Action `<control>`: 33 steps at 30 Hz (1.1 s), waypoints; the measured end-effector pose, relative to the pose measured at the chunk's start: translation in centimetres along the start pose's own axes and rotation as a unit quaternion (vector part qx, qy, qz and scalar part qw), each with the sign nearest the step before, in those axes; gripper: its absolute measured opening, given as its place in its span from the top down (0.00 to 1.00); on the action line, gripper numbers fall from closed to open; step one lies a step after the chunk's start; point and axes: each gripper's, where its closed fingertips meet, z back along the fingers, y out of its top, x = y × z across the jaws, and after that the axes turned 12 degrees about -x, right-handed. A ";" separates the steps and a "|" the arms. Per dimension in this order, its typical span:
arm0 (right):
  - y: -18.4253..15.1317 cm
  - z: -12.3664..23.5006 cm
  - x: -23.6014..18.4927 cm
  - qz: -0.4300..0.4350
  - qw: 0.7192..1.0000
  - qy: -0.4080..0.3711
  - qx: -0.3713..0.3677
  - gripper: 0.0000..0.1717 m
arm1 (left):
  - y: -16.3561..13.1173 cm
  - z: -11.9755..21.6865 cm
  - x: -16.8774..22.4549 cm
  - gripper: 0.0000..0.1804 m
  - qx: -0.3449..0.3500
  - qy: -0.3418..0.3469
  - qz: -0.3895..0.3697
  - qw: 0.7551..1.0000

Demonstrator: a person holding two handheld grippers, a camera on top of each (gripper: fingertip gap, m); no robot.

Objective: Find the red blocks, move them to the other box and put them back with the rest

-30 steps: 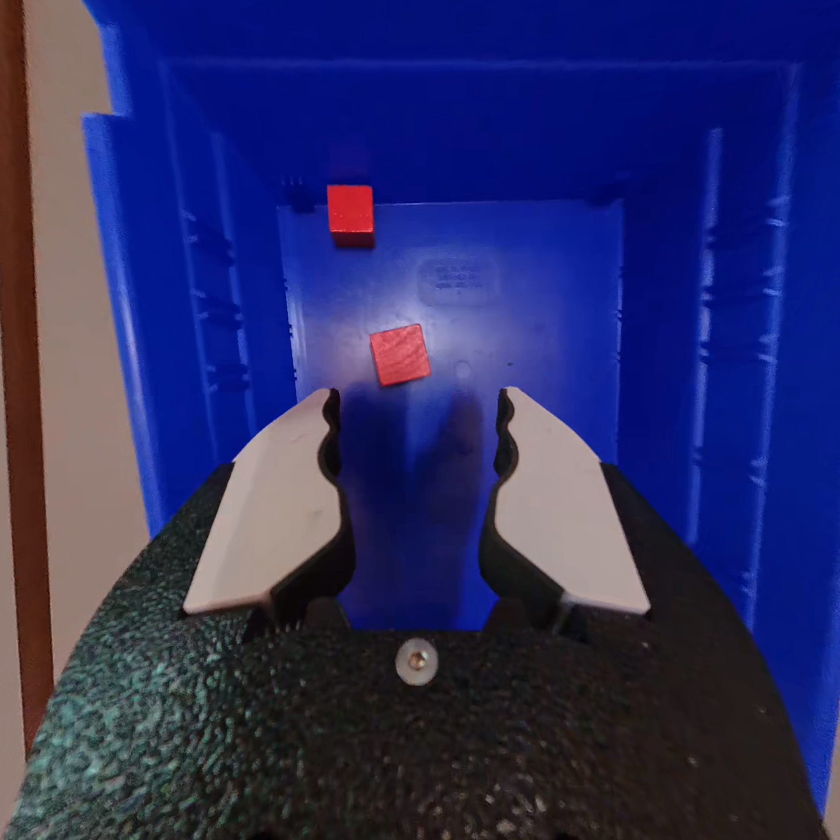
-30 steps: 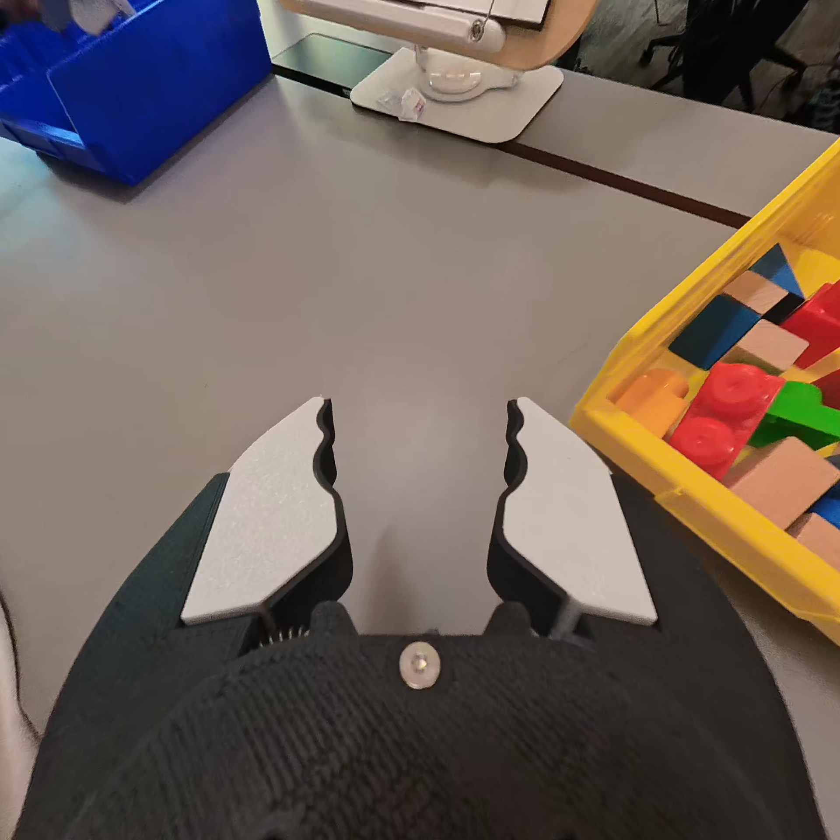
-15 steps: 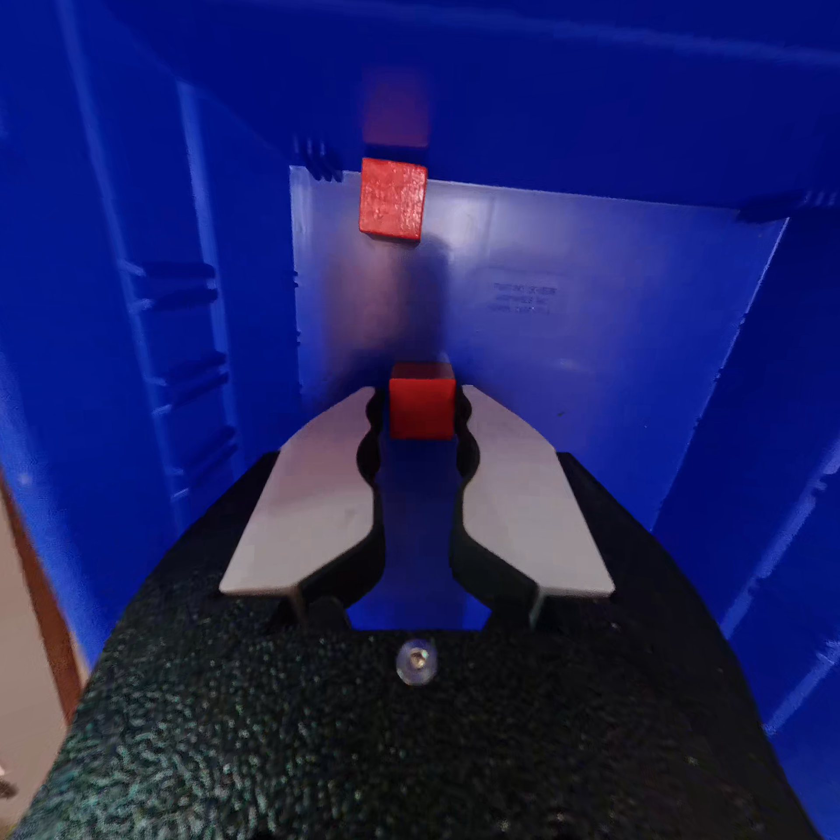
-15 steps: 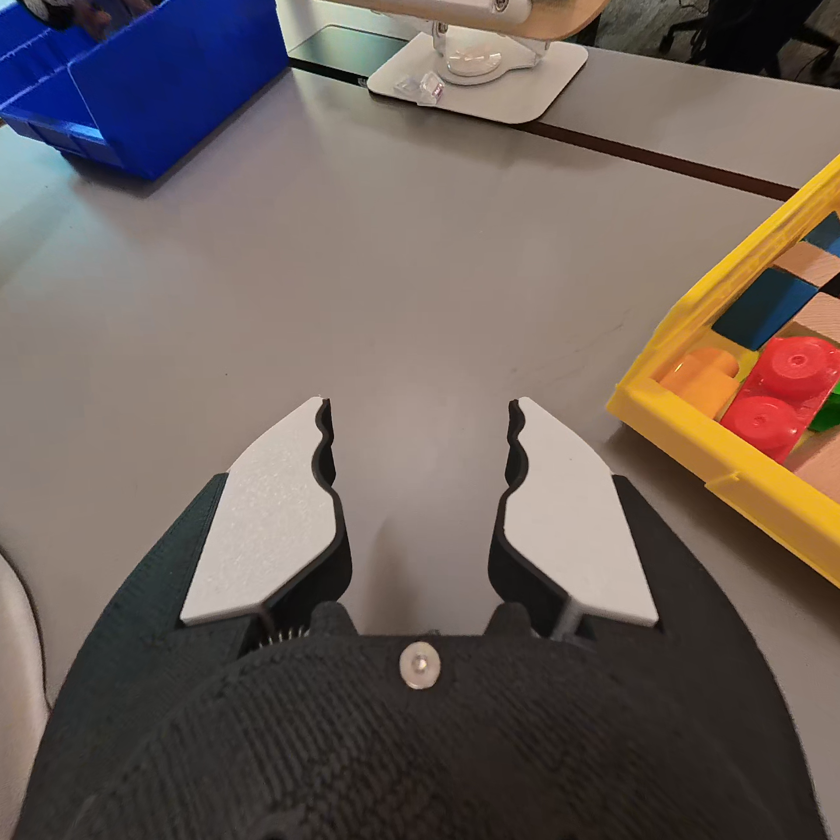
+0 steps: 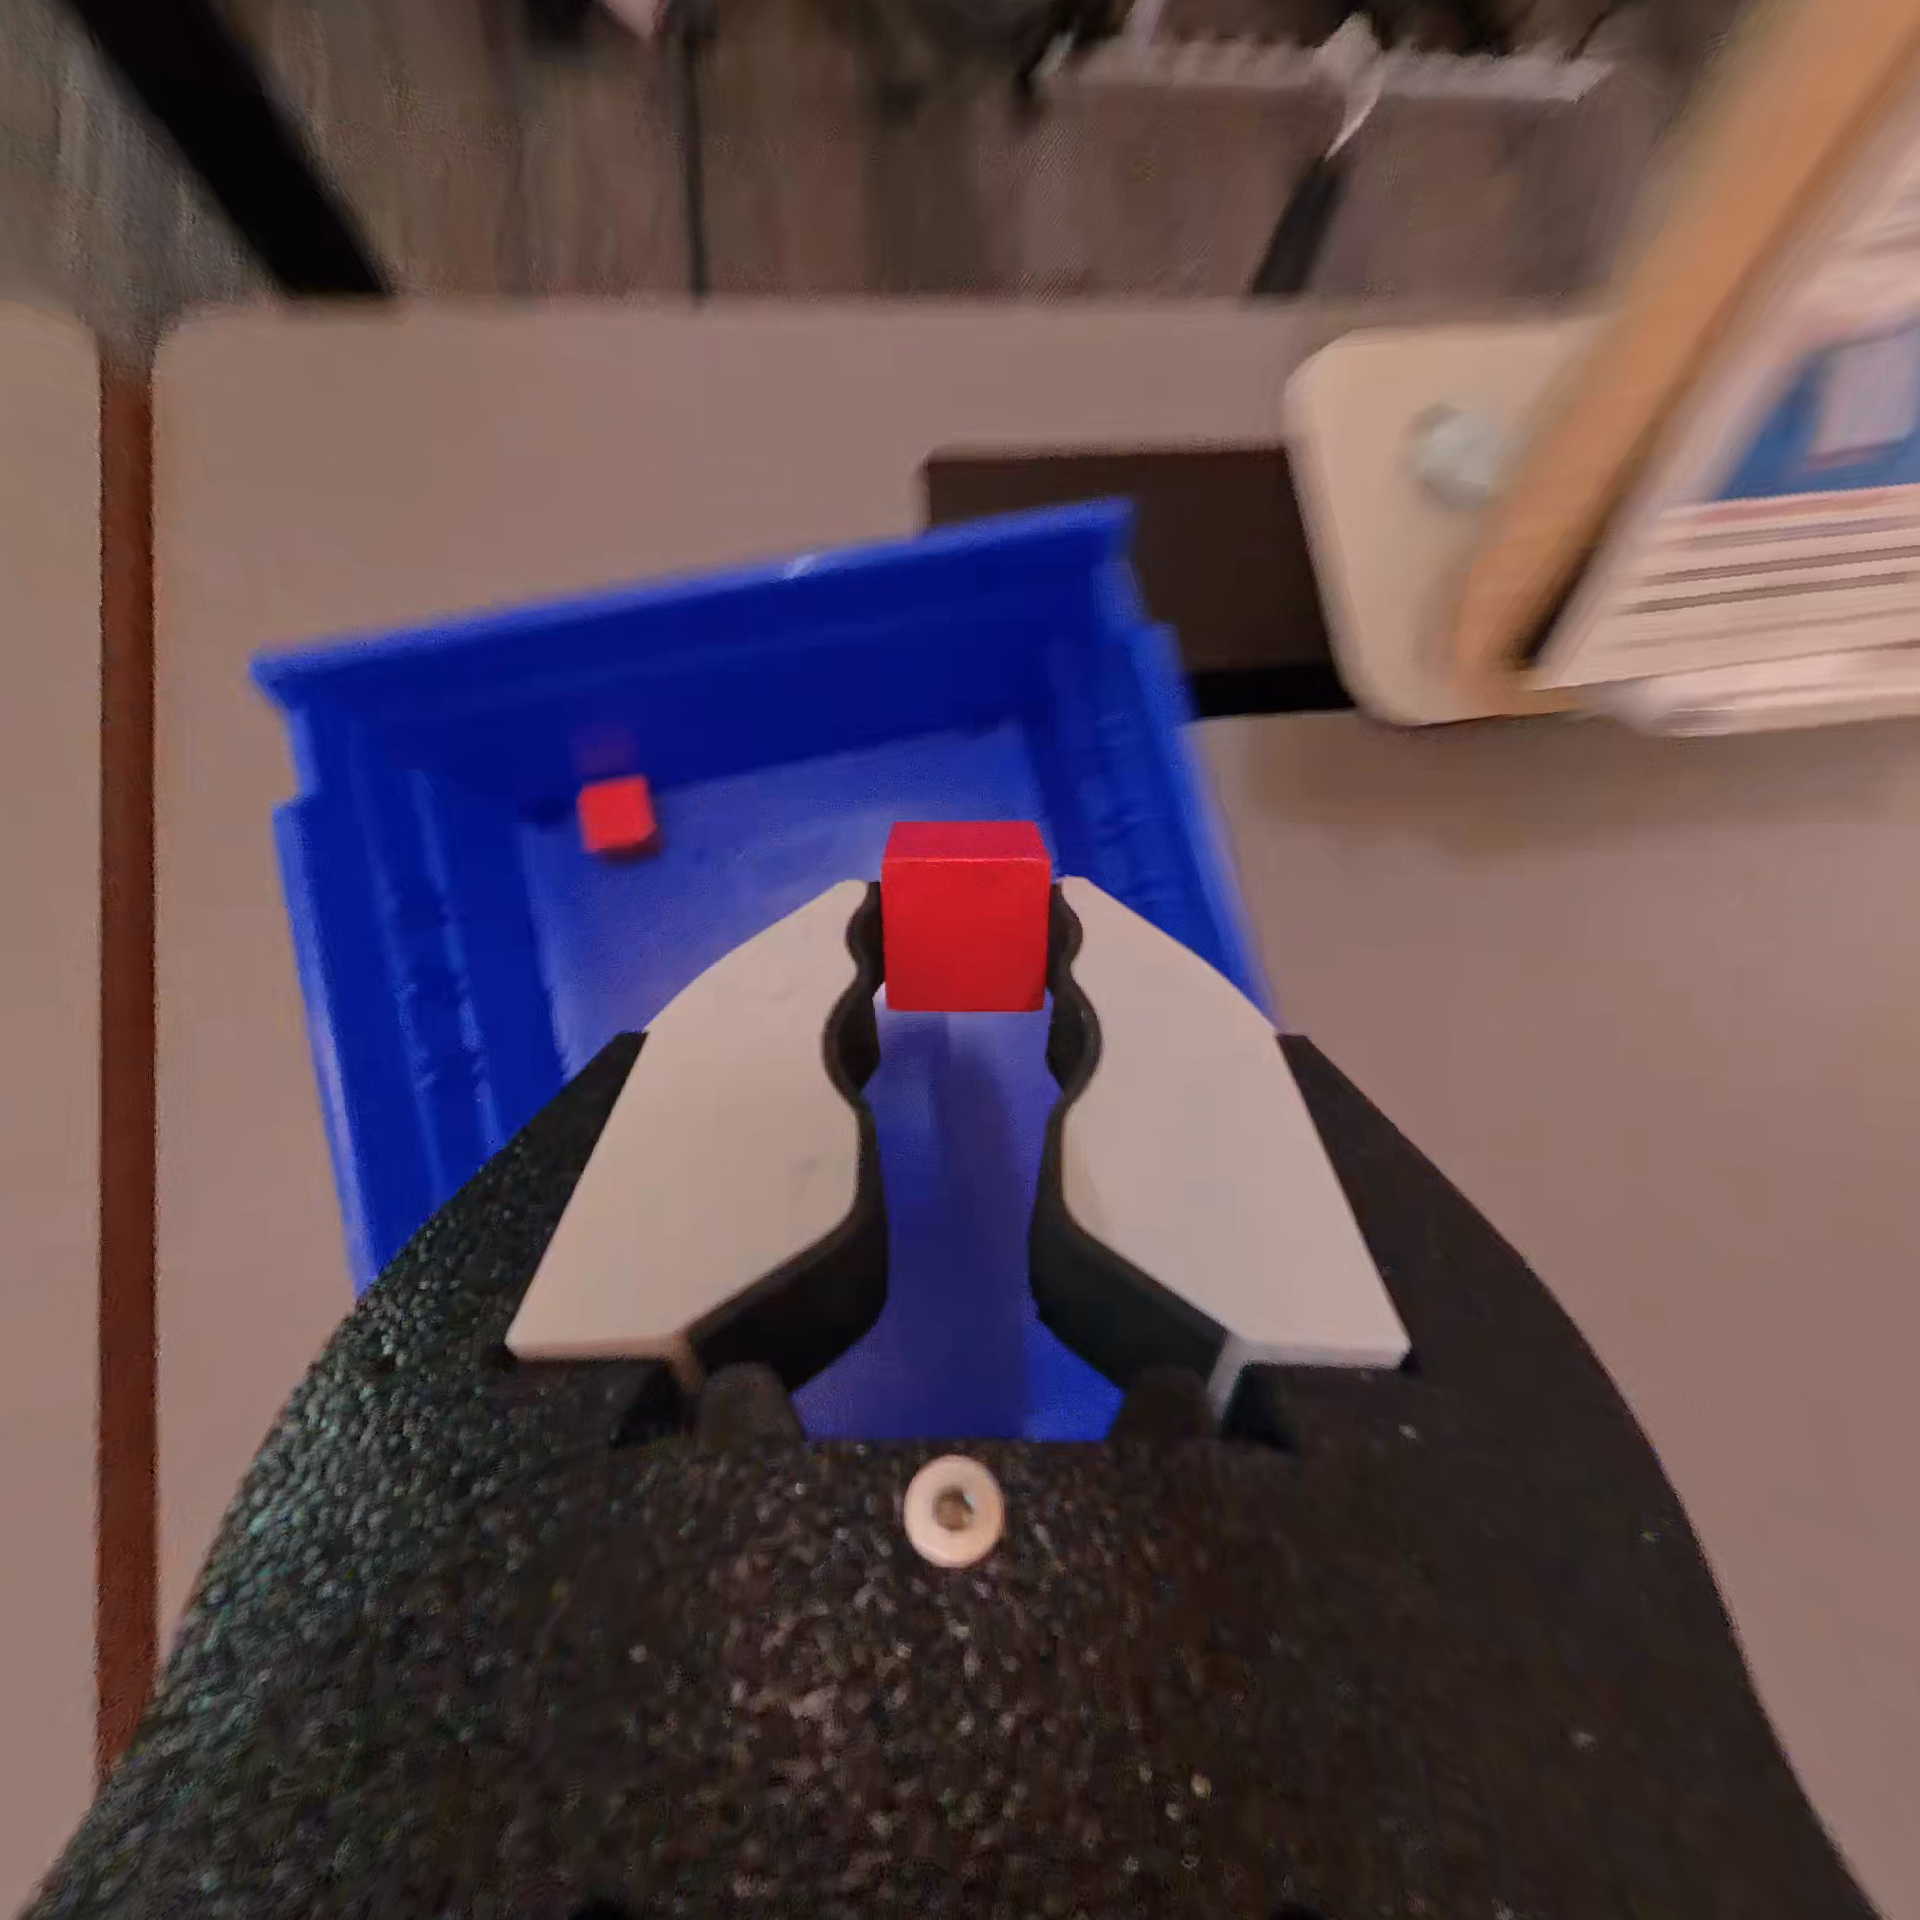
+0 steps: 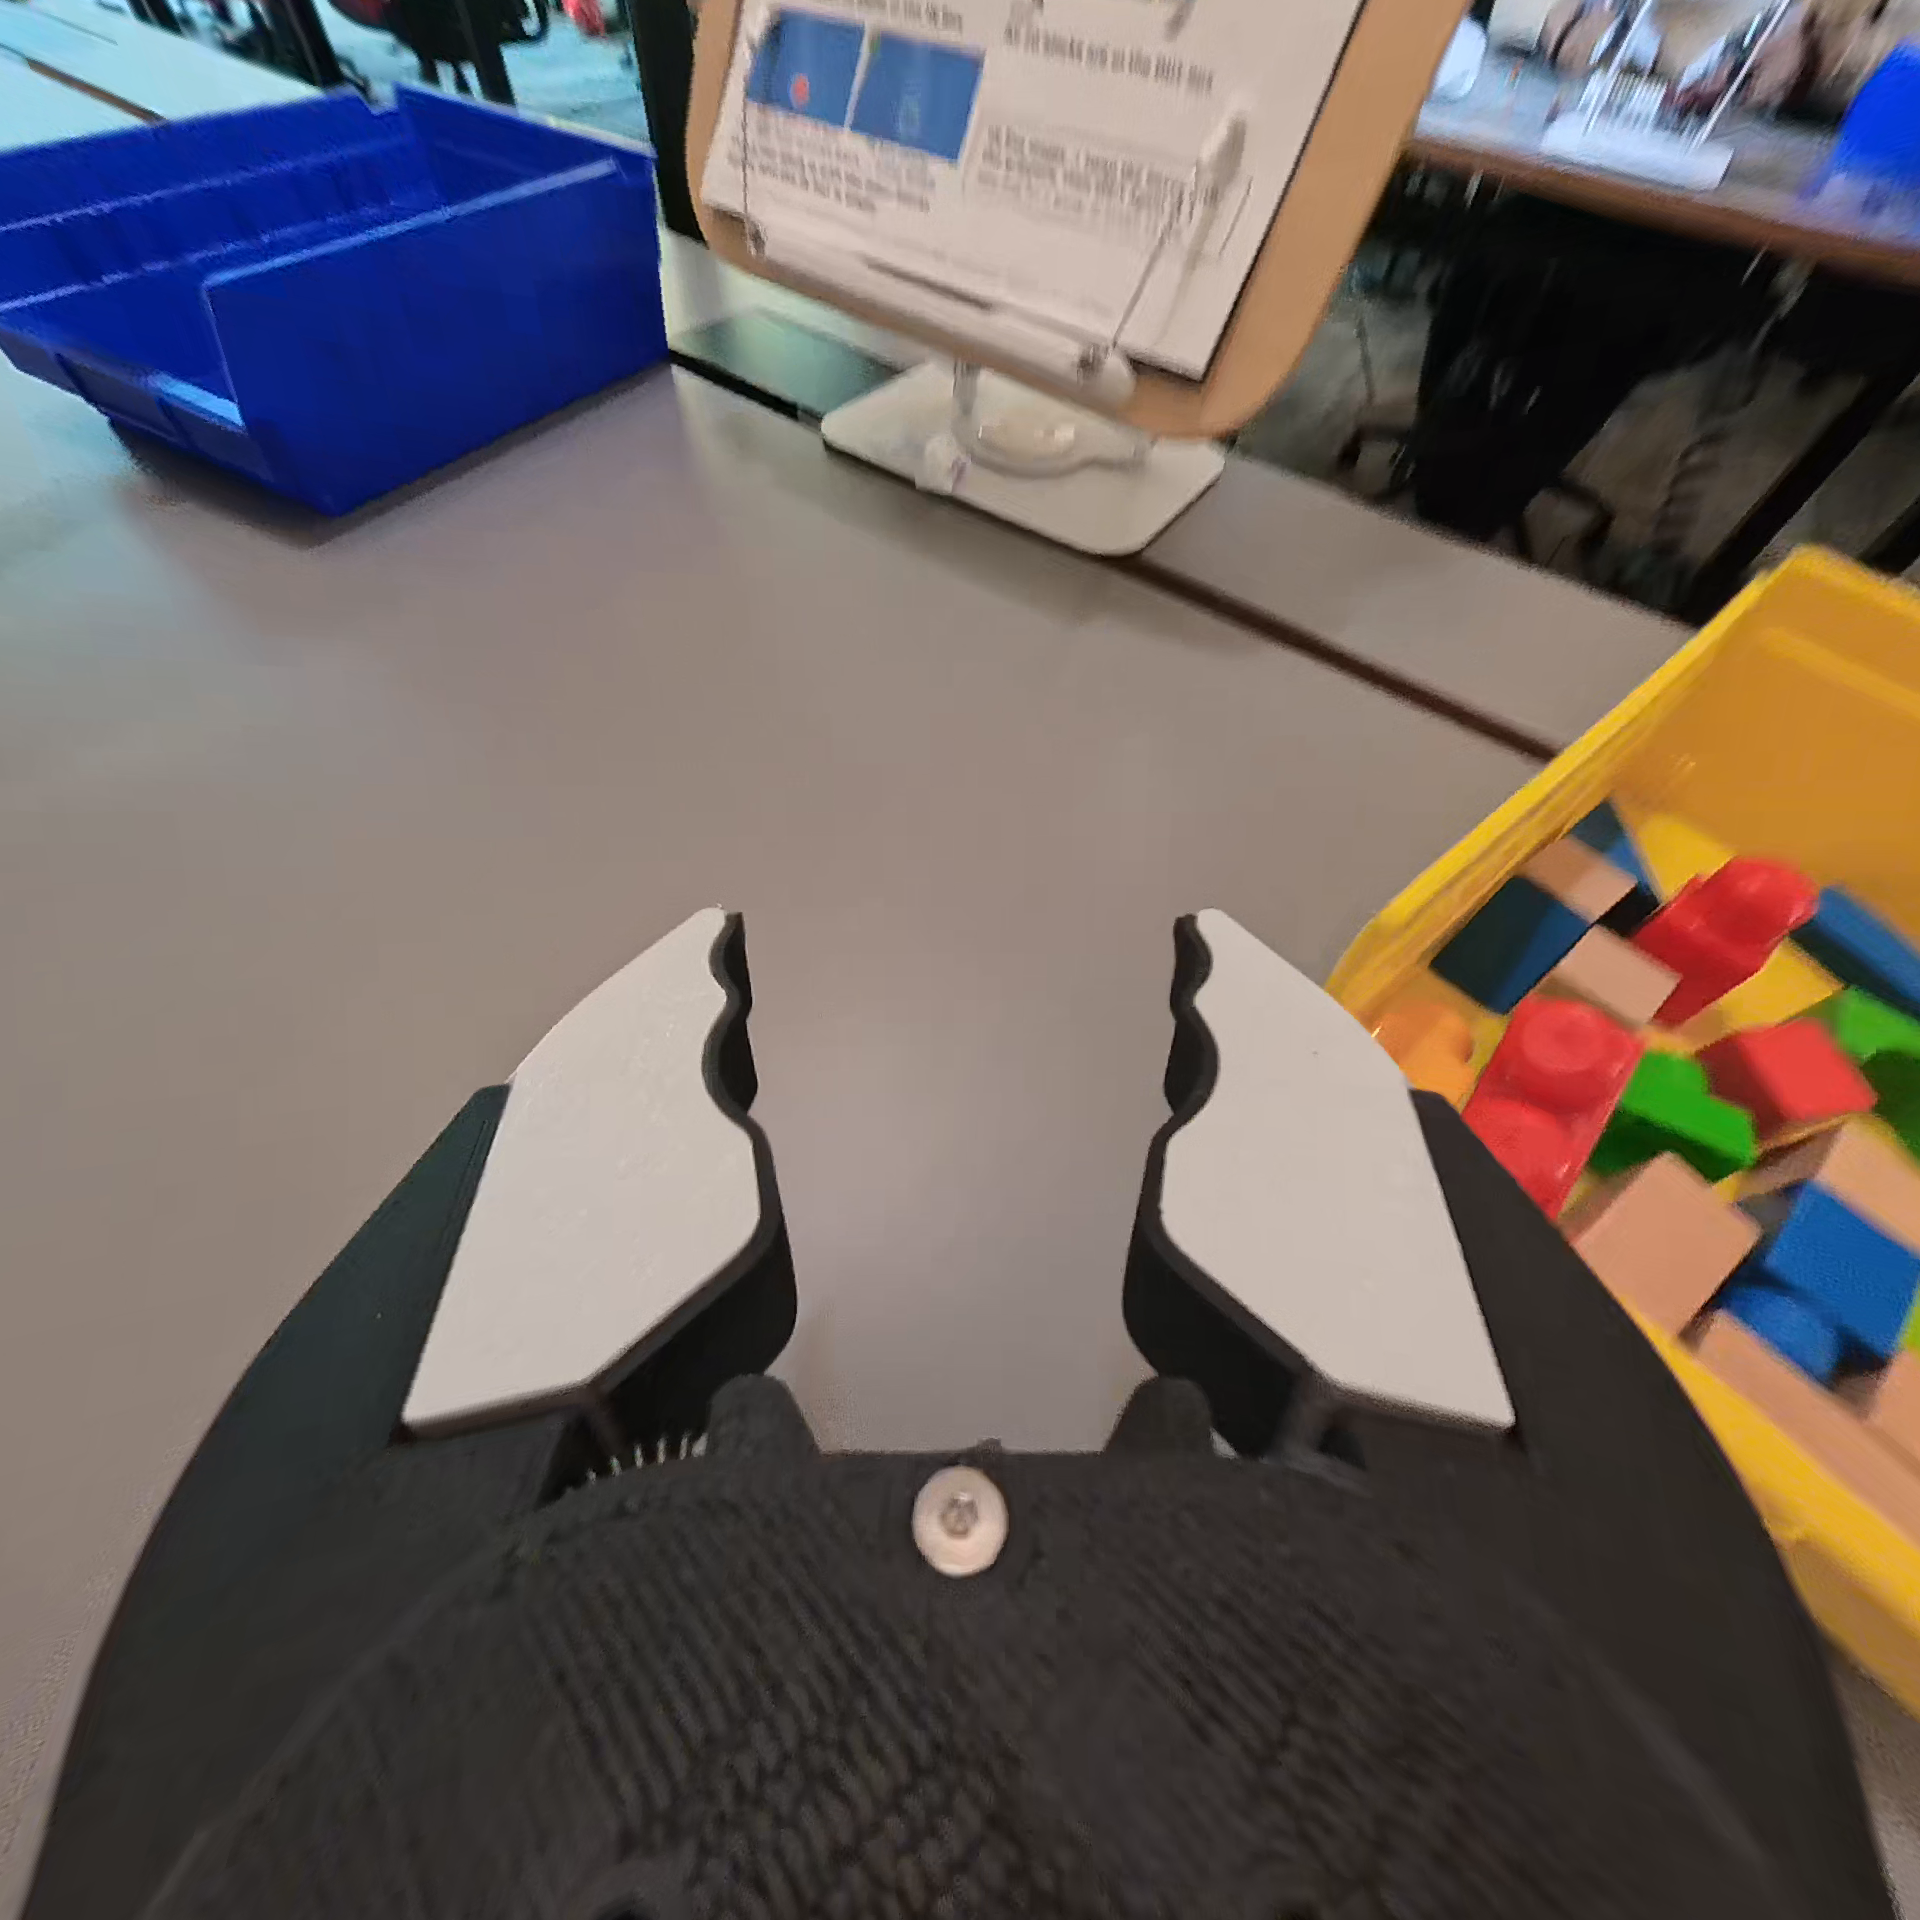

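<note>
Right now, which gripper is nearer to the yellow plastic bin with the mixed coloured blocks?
Right. The right gripper hovers open over the grey table, just left of the yellow plastic bin. The left gripper is over the blue plastic bin, gripping a red wooden cube.

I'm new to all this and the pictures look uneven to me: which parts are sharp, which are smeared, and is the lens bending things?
Left wrist view: the held red cube and the left gripper are crisp; the blue bin, the far red cube and the document stand are smeared. Right wrist view: the right gripper is sharp; the yellow bin blurs; edges bow, wide-angle.
</note>
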 end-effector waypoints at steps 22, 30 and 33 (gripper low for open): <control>12.9 0.0 -11.2 0.351 0.916 0.047 0.189 0.61 | -14.6 10.3 42.9 0.84 0.001 -0.680 -0.247 0.690; 12.6 -1.1 -12.3 0.379 0.902 0.081 0.188 0.76 | -16.5 10.8 43.4 0.84 -0.037 -0.730 -0.226 0.644; 12.6 -1.2 -12.4 0.391 0.896 0.074 0.195 0.84 | -16.8 10.9 43.3 0.84 -0.047 -0.740 -0.218 0.635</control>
